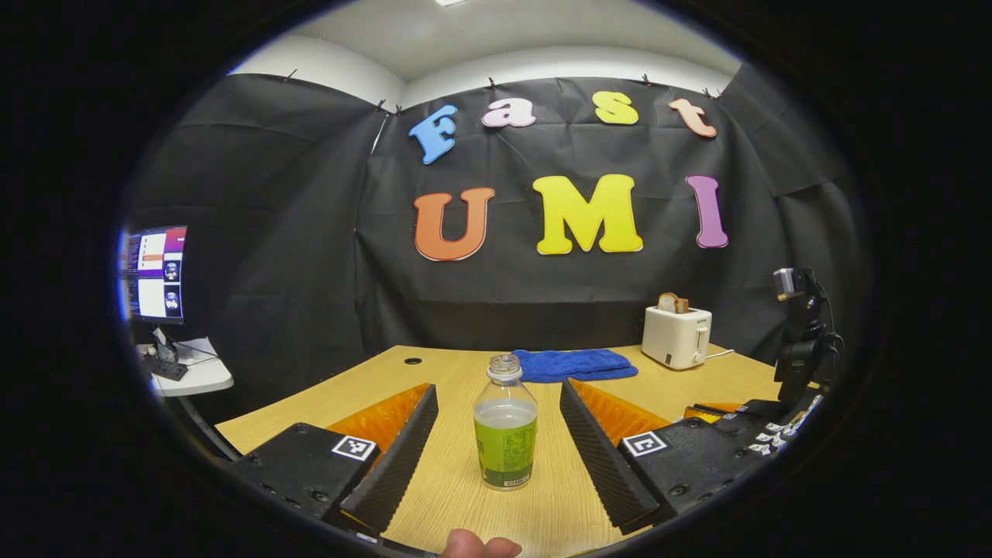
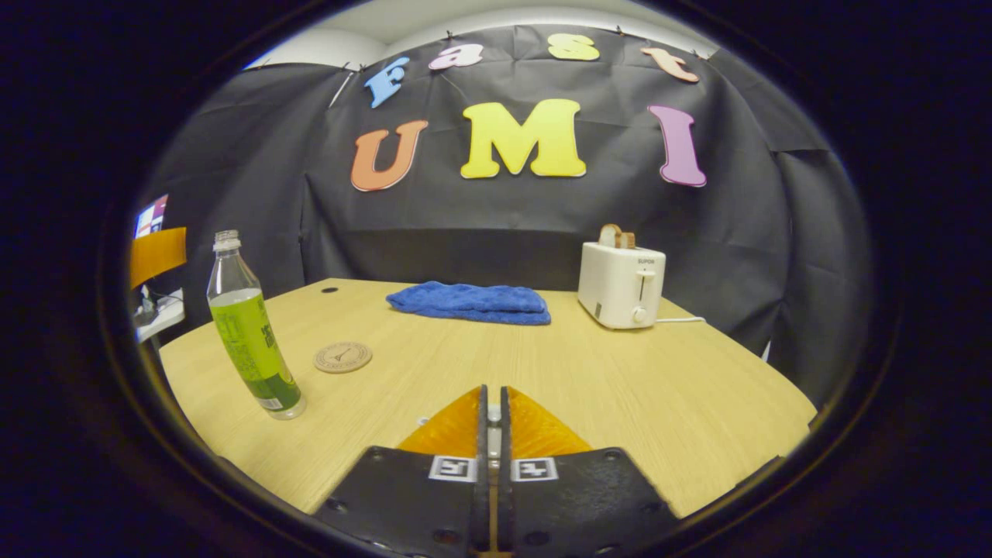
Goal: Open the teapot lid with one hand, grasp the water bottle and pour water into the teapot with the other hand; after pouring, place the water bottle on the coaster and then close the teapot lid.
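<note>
We have the left claw point(image 1: 496, 453) spread wide, level and low over the desk point(image 1: 457, 496), the uncapped water bottle point(image 1: 505, 425) upright between its fingers — neither finger touches it yet. To grip well, we judge: close evenly on the labelled body, keep it vertical. The right claw point(image 2: 490, 411) is pressed together, empty, level, aimed at the far edge. The coaster point(image 2: 342, 357) lies just beside the bottle; the teapot is unseen.

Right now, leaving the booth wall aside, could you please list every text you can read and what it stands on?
No text reads clearly.
Toaster: front mark, too small.
Water bottle: label print, blurred.
Coaster: stamped design, too small.
Monitor: blurred.
</note>
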`<action>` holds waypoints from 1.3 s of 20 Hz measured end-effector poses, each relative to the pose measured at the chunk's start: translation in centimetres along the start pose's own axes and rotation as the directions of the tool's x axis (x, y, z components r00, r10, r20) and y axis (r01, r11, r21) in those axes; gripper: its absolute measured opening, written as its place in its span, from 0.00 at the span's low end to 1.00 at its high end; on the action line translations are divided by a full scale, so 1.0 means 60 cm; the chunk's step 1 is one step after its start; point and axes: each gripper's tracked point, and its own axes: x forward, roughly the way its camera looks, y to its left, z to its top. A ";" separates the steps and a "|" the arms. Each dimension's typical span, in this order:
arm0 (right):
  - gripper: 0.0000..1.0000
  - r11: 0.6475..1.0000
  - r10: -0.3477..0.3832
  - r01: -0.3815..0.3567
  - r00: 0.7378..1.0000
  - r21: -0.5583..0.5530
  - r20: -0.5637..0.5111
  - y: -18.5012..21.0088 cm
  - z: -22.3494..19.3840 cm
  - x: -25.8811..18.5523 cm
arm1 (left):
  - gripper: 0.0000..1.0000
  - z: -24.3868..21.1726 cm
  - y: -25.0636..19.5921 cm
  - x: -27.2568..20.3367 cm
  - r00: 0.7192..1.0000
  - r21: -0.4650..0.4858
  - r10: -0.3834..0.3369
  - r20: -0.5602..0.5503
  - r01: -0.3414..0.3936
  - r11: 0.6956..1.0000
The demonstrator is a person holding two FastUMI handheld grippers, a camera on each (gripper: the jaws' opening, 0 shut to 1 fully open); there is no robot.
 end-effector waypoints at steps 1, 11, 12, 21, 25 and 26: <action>0.00 1.000 0.002 -0.002 1.000 -0.006 0.003 0.001 0.000 -0.001 | 0.99 -0.001 0.001 0.001 1.000 0.003 0.000 -0.001 0.000 1.000; 0.00 0.999 0.038 -0.039 0.998 0.012 0.056 -0.014 0.053 -0.023 | 0.99 -0.041 0.011 0.013 0.999 0.035 0.009 -0.051 -0.007 0.999; 0.00 0.999 0.042 -0.043 0.997 0.012 0.063 -0.016 0.058 -0.026 | 0.99 -0.051 0.016 0.013 0.998 0.051 0.014 -0.064 -0.011 0.999; 0.00 0.998 0.049 -0.045 0.994 -0.043 0.093 -0.038 0.094 -0.065 | 0.99 -0.135 -0.010 0.049 0.981 -0.004 -0.055 -0.184 0.055 0.998; 0.00 0.998 0.038 -0.034 0.995 -0.043 0.094 -0.050 0.100 -0.069 | 1.00 -0.157 -0.008 0.075 0.975 -0.006 -0.049 -0.218 0.048 0.999; 0.00 0.999 0.035 -0.031 0.995 -0.042 0.093 -0.054 0.101 -0.069 | 1.00 -0.165 -0.009 0.082 0.973 -0.005 -0.049 -0.226 0.049 0.999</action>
